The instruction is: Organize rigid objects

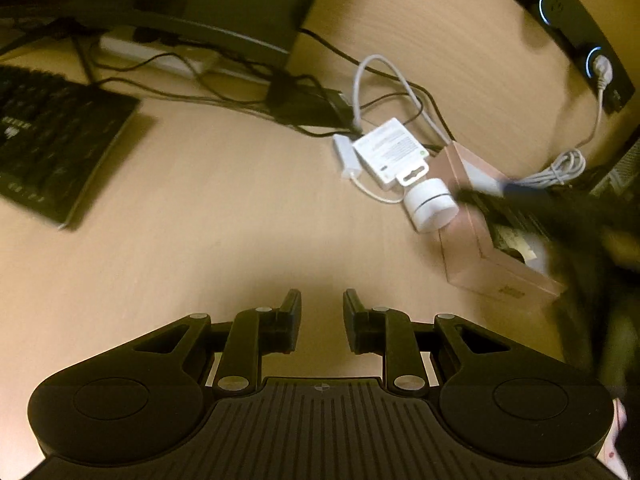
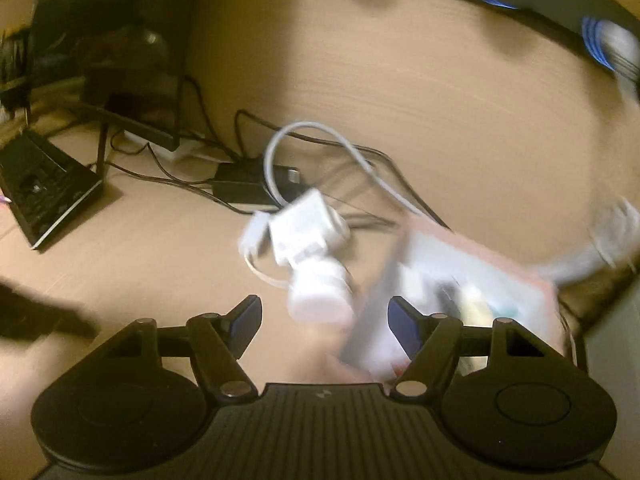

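A black keyboard [image 1: 60, 140] lies at the left of the pale wooden worktop [image 1: 224, 208], its key legends too blurred to read. Behind it stands a dark monitor [image 1: 192, 4] over a white power strip [image 1: 160, 54] and a tangle of black cables [image 1: 224, 92].

The left gripper [image 1: 322, 312] hangs over bare worktop, its 2 fingers [image 1: 292, 312] set narrow with nothing between them.

Right of centre sits a small white cluster: a slim white adapter [image 1: 344, 152], touching a flat white box [image 1: 390, 152] whose face carries lines of fine black print too small to read, with a hang tab at its near end. A white cylinder [image 1: 432, 204] with a dark band around it lies just below that tab, against the left wall of an open pink box [image 1: 468, 256]. The pink box has a small dark mark on its near wall, which I cannot read. Inside it are dark and pale items, too smeared to name. A coiled white cable [image 1: 564, 168] lies beyond it, running up to a black strip [image 1: 576, 20] with 2 blue-lit rings.

The right gripper [image 2: 324, 320] shows its fingers [image 2: 404, 326] standing wide and empty, just short of the white cylinder and the pink box's near corner. That view is heavily blurred.
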